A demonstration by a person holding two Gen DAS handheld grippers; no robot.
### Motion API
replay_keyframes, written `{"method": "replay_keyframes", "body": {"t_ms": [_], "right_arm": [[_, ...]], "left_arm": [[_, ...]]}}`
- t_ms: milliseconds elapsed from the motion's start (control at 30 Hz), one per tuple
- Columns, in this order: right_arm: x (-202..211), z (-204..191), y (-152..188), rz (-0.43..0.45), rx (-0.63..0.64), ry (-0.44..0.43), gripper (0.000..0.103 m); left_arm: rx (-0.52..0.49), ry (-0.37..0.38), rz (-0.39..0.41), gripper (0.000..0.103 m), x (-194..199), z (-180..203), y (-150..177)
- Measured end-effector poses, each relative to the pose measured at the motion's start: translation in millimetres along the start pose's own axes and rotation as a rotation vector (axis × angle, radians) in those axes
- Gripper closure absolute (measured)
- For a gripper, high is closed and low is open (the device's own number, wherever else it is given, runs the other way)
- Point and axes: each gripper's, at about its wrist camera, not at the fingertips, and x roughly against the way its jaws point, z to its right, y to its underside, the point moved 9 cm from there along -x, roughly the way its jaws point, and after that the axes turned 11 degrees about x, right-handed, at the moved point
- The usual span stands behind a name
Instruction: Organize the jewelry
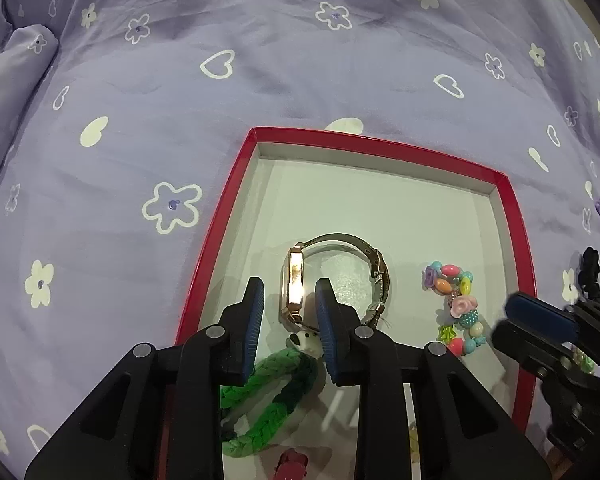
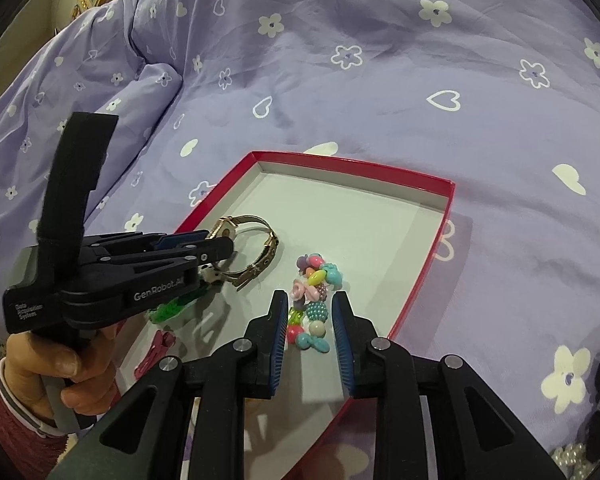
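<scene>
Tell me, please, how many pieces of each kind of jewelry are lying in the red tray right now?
In the red tray:
Gold watch: 1
Colourful beaded bracelet: 1
Green braided band: 1
Dark pink clip: 1
Total: 4

Both grippers, left and right, stand open over the tray, neither pressing on anything.

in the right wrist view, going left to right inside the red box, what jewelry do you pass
green braided band → pink clip → gold watch → colourful bead bracelet, all lying in the red box. The green band and the pink clip nearly share a place in that order.
</scene>
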Motion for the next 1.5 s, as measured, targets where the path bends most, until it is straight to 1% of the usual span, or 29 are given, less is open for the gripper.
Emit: {"method": "replay_keyframes", "body": {"t_ms": [100,167,233,333,467,567,667,933,1233,1367,1500], "right_arm": [[10.9,-2.4,0.2,0.019,-0.007,-0.006,0.074],[20.7,-5.1,0.6,0.033,-0.008,-0.007,0.073],[31.4,-6.9,1.8,0.05,-0.013,-0.009,0.07],[49.5,-6.1,6.0,0.081,-0.027,-0.006,0.063],[72.6,2.5,18.4,0.106,-0.054,0.009,0.062],[91.1,13.7,32.3,0.119,-0.077,0.031,0.062],[111.5,30.3,46.8,0.132,-0.111,0.064,0.062],[162.0,77.5,87.1,0.165,-0.214,0.155,0.061],[196.4,118.6,132.6,0.177,-0.314,0.221,0.06],[202.9,124.6,147.6,0.176,-0.335,0.23,0.059],[203.1,124.6,155.1,0.172,-0.34,0.223,0.059]], "left_arm": [[0.003,-0.007,-0.005,0.077,0.8,-0.5,2.2],[0.011,-0.003,0.001,0.073,6.4,-1.6,3.6],[0.02,0.005,0.02,0.064,15.7,-3.1,3.3],[0.03,0.015,0.043,0.063,30.1,-2.4,7.0],[0.054,0.05,0.06,0.063,50.1,-0.9,18.9],[0.08,0.095,0.064,0.062,66.9,7.1,34.8],[0.07,0.132,0.064,0.062,81.6,22.7,50.2],[0.039,0.244,0.026,0.059,109.9,76.0,86.1],[-0.044,0.274,0.001,0.059,122.0,126.7,114.8],[-0.081,0.281,-0.015,0.059,122.0,144.1,125.2],[-0.116,0.276,-0.041,0.059,115.0,159.6,137.3]]}}
